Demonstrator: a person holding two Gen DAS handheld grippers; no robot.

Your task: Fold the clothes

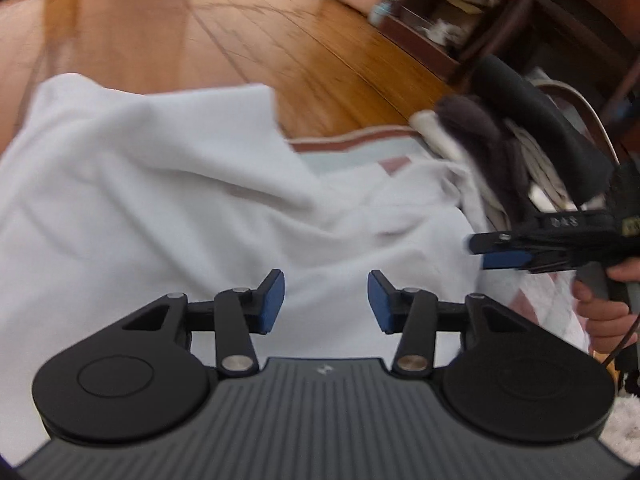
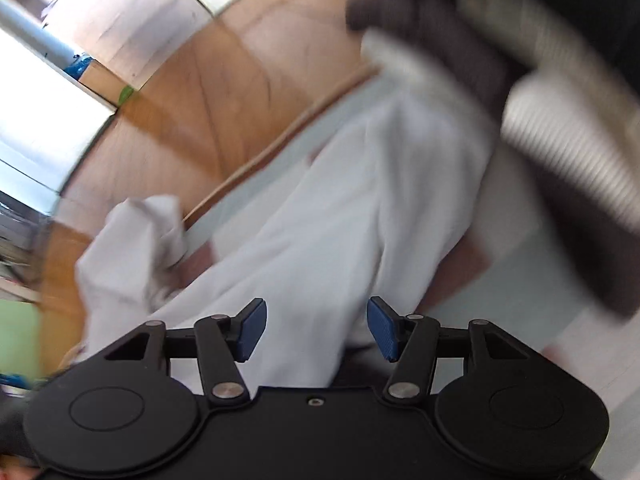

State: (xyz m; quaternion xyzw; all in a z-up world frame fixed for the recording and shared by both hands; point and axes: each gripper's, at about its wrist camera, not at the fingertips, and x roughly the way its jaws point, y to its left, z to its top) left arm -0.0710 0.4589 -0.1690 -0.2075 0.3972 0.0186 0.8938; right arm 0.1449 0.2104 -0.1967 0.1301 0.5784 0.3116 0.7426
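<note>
My left gripper (image 1: 326,302) has its jaws standing apart with nothing pinched; the white garment (image 1: 168,184) lies rumpled just ahead of and beneath the pads, spreading away to the left of the jaws. My right gripper (image 2: 317,328) also has its jaws apart and empty, the same white cloth (image 2: 340,216) running from between the pads forward, with a bunched sleeve or corner (image 2: 136,240) off to the left of the jaws. In the left view I see that right gripper (image 1: 486,250) hovering just right of my left jaws, close over the cloth's right side. My worry is that if I close either jaw here I'll catch a mid-panel fold rather than a hem, and the fold will come out crooked; both views are smeared, so I cannot pick out a clean edge to aim at. With the tools this near each other, they could also knock together. Beyond the garment lies a pale mat with a reddish border (image 1: 360,140), then bare wooden floor (image 1: 200,28) ahead and left, which is my free room. Ahead and right, a heap of dark and striped clothes (image 1: 500,148) crowds the cloth, with a dark shelf unit (image 1: 460,8) behind it.
</note>
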